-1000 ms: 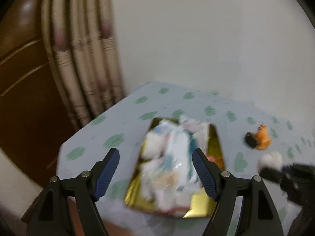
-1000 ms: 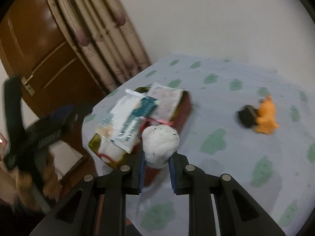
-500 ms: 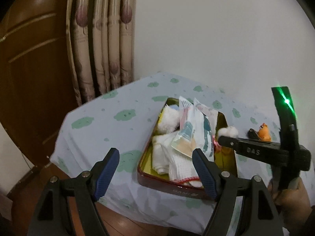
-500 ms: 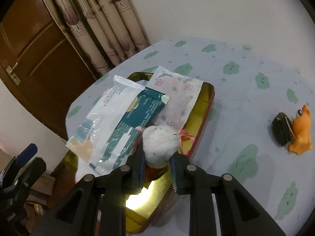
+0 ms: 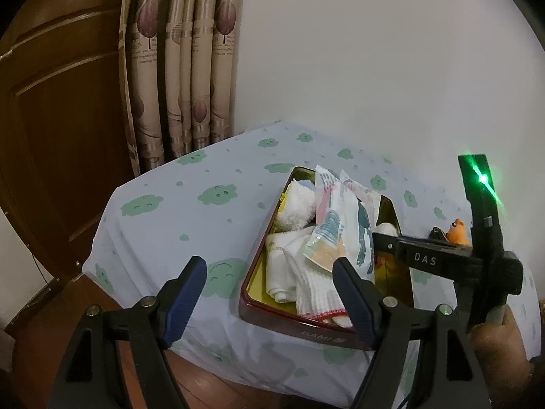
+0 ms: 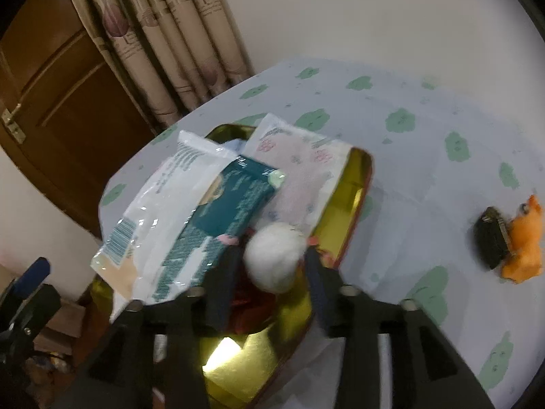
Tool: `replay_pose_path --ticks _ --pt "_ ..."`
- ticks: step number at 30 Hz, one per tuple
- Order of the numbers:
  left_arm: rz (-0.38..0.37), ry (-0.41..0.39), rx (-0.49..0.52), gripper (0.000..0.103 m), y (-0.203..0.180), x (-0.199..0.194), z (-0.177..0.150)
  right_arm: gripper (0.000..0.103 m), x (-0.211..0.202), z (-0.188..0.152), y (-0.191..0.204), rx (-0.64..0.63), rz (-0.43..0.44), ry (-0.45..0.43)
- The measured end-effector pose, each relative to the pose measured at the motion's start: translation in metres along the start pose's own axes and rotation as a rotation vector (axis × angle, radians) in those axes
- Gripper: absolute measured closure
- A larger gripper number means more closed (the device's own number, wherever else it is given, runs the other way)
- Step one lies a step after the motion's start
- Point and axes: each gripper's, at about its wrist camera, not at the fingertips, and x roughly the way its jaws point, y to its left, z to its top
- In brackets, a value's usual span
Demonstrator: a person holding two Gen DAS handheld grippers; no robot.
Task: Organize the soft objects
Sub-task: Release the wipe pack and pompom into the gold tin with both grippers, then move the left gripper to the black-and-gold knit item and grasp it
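A red tin [image 5: 293,325] with a gold inside [image 6: 259,351] stands on the table, holding white folded cloths [image 5: 299,272] and plastic packets [image 6: 190,211]. My right gripper [image 6: 272,259] is over the tin's right part; its jaws stand wider than the white fluffy ball [image 6: 272,259] between them, with gaps on both sides. The ball also shows in the left wrist view [image 5: 386,228]. My left gripper [image 5: 269,293] is open and empty, off the table's near edge in front of the tin.
An orange plush toy [image 6: 524,245] with a dark clip [image 6: 492,247] lies on the cloud-print tablecloth [image 6: 425,156] right of the tin. Curtains [image 5: 184,68] and a wooden door [image 5: 61,136] stand behind the table at left.
My right gripper carried the ball over the tin, lowered it and spread its jaws off it. My left gripper drew back from above the tin to beyond the table's edge.
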Motion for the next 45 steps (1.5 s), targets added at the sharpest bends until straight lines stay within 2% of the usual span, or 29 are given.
replay_pose_path --ticks 2,4,8,13,20,22,24,26,31,36,41,45 --pt "0.004 -0.003 0.007 0.024 -0.002 -0.001 -0.001 0.054 -0.005 0.000 -0.002 0.007 0.011 -0.016" --pt "0.010 -0.008 0.016 0.024 -0.004 -0.001 -0.002 0.042 -0.014 -0.001 -0.003 0.014 0.007 -0.051" --pt "0.009 -0.009 0.031 0.024 -0.007 -0.001 -0.003 0.033 -0.043 -0.013 -0.015 0.047 -0.013 -0.148" --pt "0.005 0.001 0.064 0.024 -0.014 0.001 -0.005 0.026 -0.066 -0.051 -0.057 0.057 -0.220 -0.167" --pt "0.020 -0.002 0.118 0.024 -0.027 0.000 -0.010 0.025 -0.106 -0.120 -0.158 0.166 -0.546 -0.113" --pt "0.029 0.000 0.134 0.024 -0.031 0.000 -0.011 0.017 -0.119 -0.133 -0.180 0.174 -0.642 -0.117" --pt "0.040 0.000 0.152 0.024 -0.036 0.001 -0.014 0.013 -0.132 -0.142 -0.197 0.191 -0.691 -0.132" --pt "0.051 -0.004 0.167 0.024 -0.041 0.000 -0.016 0.008 -0.143 -0.147 -0.213 0.247 -0.684 -0.153" --pt "0.082 -0.003 0.238 0.024 -0.059 0.001 -0.023 0.007 -0.155 -0.154 -0.240 0.407 -0.581 -0.185" --pt "0.102 -0.005 0.319 0.024 -0.082 0.000 -0.030 0.005 -0.150 -0.155 -0.243 0.428 -0.526 -0.174" --pt "0.050 0.003 0.362 0.024 -0.106 -0.004 -0.036 0.004 -0.145 -0.154 -0.240 0.392 -0.493 -0.163" --pt "-0.048 0.025 0.450 0.024 -0.141 -0.004 -0.045 0.004 -0.143 -0.153 -0.241 0.389 -0.464 -0.152"
